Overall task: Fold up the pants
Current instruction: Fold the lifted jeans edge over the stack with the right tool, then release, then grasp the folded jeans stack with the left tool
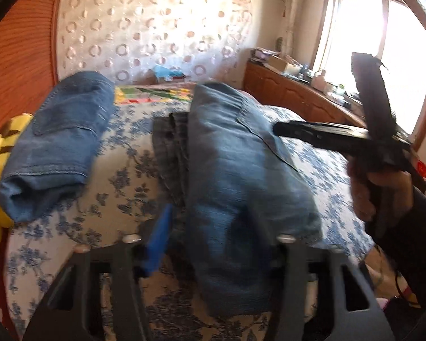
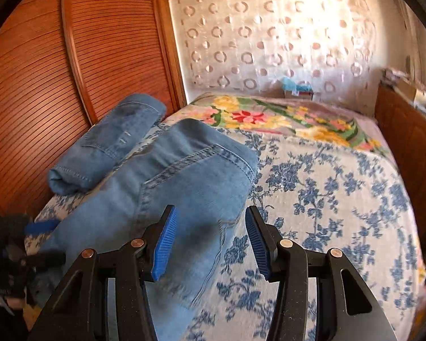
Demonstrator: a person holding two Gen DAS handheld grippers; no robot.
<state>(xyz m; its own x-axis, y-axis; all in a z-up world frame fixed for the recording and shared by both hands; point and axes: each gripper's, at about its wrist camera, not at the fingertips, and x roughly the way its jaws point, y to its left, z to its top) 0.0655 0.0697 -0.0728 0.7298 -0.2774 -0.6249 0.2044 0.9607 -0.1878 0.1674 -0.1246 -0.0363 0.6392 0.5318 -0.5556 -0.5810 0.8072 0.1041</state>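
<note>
Blue-padded fingers [image 2: 164, 244] of our right tool [image 2: 210, 244] stand apart over the folded pants [image 2: 167, 187], gripping nothing, on the bed [image 2: 340, 199] with its blue-flowered cover. Our left tool [image 1: 213, 244] straddles the same denim bundle; blur keeps us from telling whether its pads press the cloth. Another folded pair [image 2: 110, 142] lies just beside, near the wooden wardrobe [image 2: 71, 56].

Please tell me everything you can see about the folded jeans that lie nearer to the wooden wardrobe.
The folded jeans are mid-blue denim with lighter stitching and a back pocket on top. They are folded into a compact bundle with a stitched hem at the near end. They lie on the blue-flowered bedspread, close to the wardrobe. No gripper touches them.
</note>
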